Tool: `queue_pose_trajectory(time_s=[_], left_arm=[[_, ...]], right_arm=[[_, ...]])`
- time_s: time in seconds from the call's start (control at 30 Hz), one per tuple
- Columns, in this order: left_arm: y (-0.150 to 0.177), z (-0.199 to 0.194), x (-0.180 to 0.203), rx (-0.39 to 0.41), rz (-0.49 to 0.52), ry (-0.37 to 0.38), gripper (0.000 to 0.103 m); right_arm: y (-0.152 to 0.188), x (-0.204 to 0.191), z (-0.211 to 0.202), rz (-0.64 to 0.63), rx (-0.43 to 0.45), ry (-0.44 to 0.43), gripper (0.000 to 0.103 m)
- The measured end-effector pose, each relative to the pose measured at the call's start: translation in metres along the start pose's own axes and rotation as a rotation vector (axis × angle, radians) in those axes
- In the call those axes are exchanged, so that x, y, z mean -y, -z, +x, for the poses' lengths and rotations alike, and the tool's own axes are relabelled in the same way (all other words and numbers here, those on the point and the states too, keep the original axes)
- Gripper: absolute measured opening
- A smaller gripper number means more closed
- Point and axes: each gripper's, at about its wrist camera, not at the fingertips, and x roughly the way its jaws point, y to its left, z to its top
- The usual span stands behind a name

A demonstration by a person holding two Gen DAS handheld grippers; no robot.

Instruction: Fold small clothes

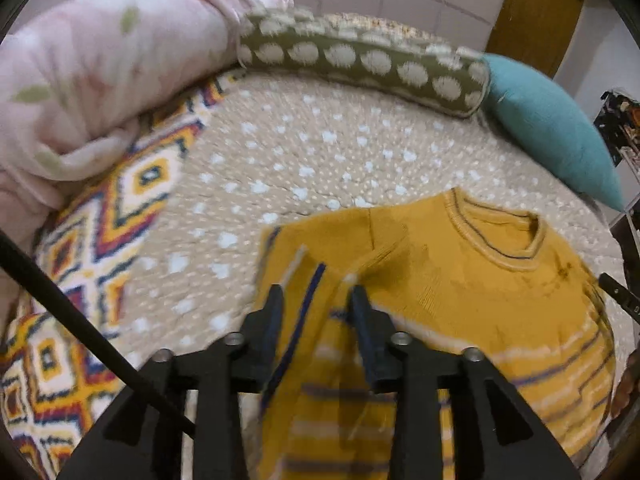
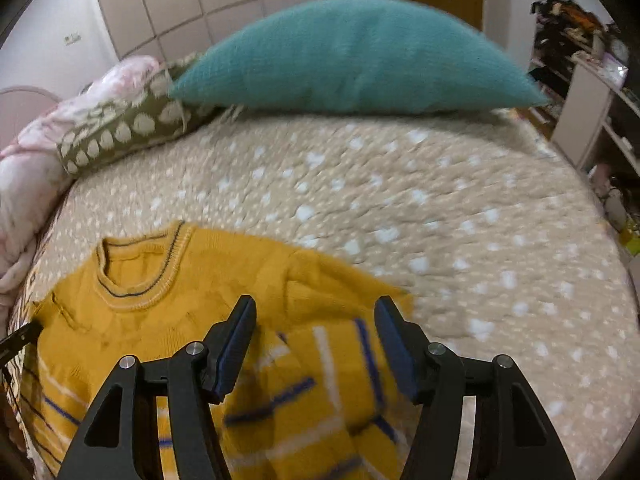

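A small mustard-yellow sweater (image 1: 460,280) with white and blue stripes lies collar-up on the dotted beige bedspread (image 1: 280,152). It also shows in the right wrist view (image 2: 180,312). My left gripper (image 1: 318,296) is open over the sweater's left sleeve (image 1: 304,320), which is folded in across the body; the sleeve is blurred. My right gripper (image 2: 316,308) is open above the right sleeve (image 2: 332,368), also folded inward. Neither gripper holds cloth. The left gripper's tip shows at the left edge of the right wrist view (image 2: 20,336).
A pink blanket (image 1: 92,80), an olive dotted bolster (image 1: 360,60) and a teal pillow (image 2: 352,56) line the far side of the bed. A patterned blanket (image 1: 100,240) lies to the left. Shelves (image 2: 592,80) stand at the right.
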Motion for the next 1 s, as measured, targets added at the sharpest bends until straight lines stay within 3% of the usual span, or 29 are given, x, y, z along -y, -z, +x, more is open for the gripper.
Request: queue_pose_trajectory(time_s=[0.13, 0.2, 0.27, 0.4, 0.5, 0.57, 0.67, 0.77, 0.83, 0.93, 1.0], left_arm=[[0.035, -0.051, -0.009, 0.093, 0.035, -0.018, 0.057], [0.058, -0.072, -0.015, 0.115, 0.032, -0.04, 0.061], [0.079, -0.087, -0.024, 0.121, 0.006, -0.066, 0.061], [0.123, -0.112, -0.038, 0.09, -0.061, -0.074, 0.062], [0.156, -0.129, -0.029, 0.08, -0.044, -0.071, 0.063], [0.176, -0.141, -0.015, 0.105, -0.005, -0.072, 0.069], [0.199, -0.152, 0.008, 0.151, 0.031, -0.053, 0.079], [0.215, -0.148, 0.028, 0.176, 0.03, -0.015, 0.082], [0.221, -0.132, 0.038, 0.129, 0.021, 0.003, 0.082], [0.232, -0.108, 0.044, 0.02, 0.003, 0.031, 0.082], [0.24, -0.102, 0.048, 0.029, 0.014, 0.002, 0.082]], right_arm=[[0.016, -0.009, -0.06, -0.091, 0.072, 0.047, 0.065], [0.026, -0.03, -0.094, -0.12, 0.086, -0.046, 0.065], [0.036, -0.06, -0.121, -0.134, 0.09, -0.203, 0.066], [0.065, -0.141, -0.135, -0.278, 0.024, -0.408, 0.066], [0.109, -0.163, -0.139, -0.334, 0.008, -0.422, 0.066], [0.144, -0.149, -0.144, -0.325, -0.003, -0.438, 0.066], [0.197, -0.111, -0.159, -0.34, 0.021, -0.351, 0.066], [0.235, -0.069, -0.177, -0.324, 0.043, -0.267, 0.066], [0.243, -0.037, -0.188, -0.267, 0.069, -0.206, 0.066], [0.248, 0.002, -0.207, -0.149, 0.12, -0.182, 0.066], [0.245, 0.018, -0.212, -0.091, 0.142, -0.185, 0.067]])
